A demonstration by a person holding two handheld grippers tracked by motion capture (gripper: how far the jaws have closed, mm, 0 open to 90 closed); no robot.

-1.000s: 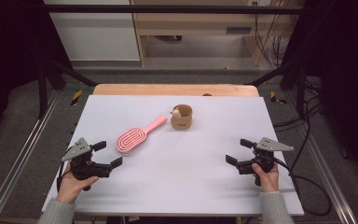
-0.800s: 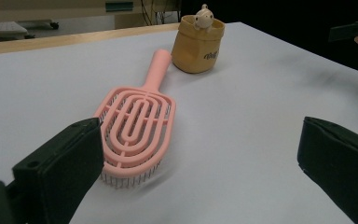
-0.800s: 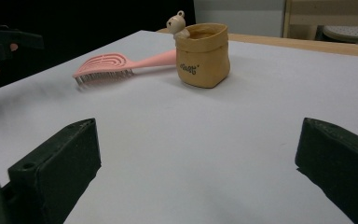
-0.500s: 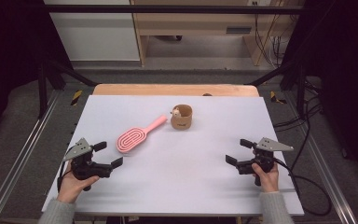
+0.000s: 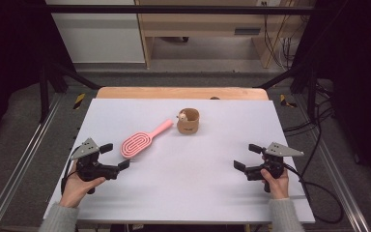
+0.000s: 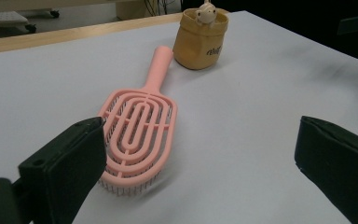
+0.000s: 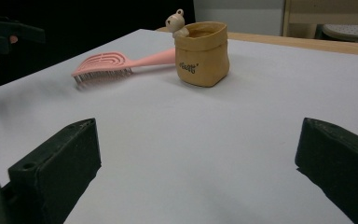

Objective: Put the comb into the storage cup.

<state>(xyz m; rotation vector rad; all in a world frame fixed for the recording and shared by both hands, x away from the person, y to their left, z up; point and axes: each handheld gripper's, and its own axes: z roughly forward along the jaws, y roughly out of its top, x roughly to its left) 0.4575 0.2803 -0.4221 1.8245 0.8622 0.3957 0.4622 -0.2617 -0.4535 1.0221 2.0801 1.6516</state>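
Pink plastic vented hairbrush (image 5: 137,141): bristles down, handle toward the tan pouch (image 5: 188,121), beside it.
Left gripper (image 5: 115,157): jaws apart, near brush head.
Right gripper (image 5: 246,157): jaws apart, empty.

1. A pink hairbrush (image 5: 137,142) lies bristles down on the white table, its handle pointing toward the pouch.
2. A small tan pouch (image 5: 188,121) stands upright just beside the handle's tip, a tiny bear figure (image 7: 176,23) at its rim.
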